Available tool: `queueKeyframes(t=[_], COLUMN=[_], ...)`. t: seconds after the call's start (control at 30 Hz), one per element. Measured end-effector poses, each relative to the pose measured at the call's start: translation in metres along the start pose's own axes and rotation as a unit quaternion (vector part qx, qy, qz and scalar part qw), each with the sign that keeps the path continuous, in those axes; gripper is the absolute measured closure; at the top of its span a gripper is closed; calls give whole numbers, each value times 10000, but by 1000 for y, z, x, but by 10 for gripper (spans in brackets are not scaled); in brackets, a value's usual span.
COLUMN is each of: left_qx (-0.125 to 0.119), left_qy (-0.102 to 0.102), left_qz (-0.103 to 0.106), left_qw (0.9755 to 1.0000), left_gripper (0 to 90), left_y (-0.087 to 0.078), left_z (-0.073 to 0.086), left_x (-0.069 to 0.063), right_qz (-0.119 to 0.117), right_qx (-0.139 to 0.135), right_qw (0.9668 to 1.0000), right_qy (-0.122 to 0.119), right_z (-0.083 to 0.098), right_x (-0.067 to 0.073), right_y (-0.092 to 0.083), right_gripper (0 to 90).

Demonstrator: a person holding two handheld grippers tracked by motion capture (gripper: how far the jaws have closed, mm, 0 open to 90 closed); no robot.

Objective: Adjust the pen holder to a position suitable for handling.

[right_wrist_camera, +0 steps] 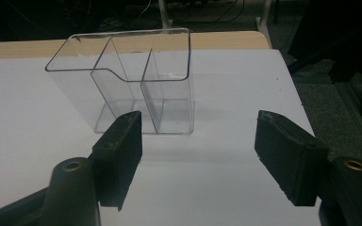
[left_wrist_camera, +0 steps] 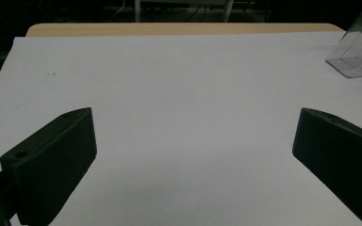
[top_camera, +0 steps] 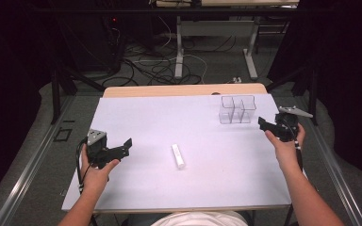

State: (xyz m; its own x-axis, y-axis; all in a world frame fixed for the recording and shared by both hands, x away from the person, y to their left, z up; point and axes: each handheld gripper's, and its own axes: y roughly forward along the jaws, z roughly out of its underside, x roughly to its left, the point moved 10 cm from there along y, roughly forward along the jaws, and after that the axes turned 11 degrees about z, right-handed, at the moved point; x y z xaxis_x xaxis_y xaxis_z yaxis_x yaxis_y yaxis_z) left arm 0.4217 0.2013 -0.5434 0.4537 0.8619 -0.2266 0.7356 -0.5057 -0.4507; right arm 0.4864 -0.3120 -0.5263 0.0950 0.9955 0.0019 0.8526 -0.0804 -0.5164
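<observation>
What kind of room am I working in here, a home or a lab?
Most likely a lab or recording workspace, not a home: loose cables tangle on the floor beyond the white-covered table, dark curtains close both sides, and the legs of another workbench stand behind.

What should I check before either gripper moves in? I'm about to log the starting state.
1. Left gripper open, jaws wide apart with nothing between: ok.
2. Right gripper open and empty: ok.
3. Small white cylindrical stick lying flat, apart from both grippers: ok.
4. Clear plastic compartmented organiser standing upright on the white table sheet: ok.
5. Organiser compartments empty: ok, as far as the right gripper view shows.
</observation>
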Motion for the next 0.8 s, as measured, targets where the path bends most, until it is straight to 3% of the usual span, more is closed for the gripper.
queueKeyframes(t=[0.03, 0.07, 0.27, 0.53, 0.67, 0.8], left_qx=[-2, -3, 6, 22, 31, 43], left_qy=[-4, -6, -51, -48, -51, -52], left_qz=[-13, -24, -91, -122, -141, -150], left_qw=[10000, 10000, 9999, 9999, 9999, 9999], left_gripper=[3, 3, 3, 3, 3, 3], left_y=[0, 0, 1, 1, 2, 2], left_z=[0, 0, 1, 2, 3, 4], left_x=[1, 1, 3, 5, 6, 7], right_qz=[-13, -107, -93, -220, -295, -236], right_qx=[162, 83, 164, 194, 66, 212], right_qw=[9999, 9999, 9997, 9994, 9994, 9990], right_qy=[-18, -35, -149, -166, -190, -310], right_z=[1, -2, -12, -27, -37, -44], right_x=[0, 2, 2, 3, 2, -1], right_y=[-1, 3, 12, 25, 33, 44], right_gripper=[366, 372, 405, 571, 578, 551])
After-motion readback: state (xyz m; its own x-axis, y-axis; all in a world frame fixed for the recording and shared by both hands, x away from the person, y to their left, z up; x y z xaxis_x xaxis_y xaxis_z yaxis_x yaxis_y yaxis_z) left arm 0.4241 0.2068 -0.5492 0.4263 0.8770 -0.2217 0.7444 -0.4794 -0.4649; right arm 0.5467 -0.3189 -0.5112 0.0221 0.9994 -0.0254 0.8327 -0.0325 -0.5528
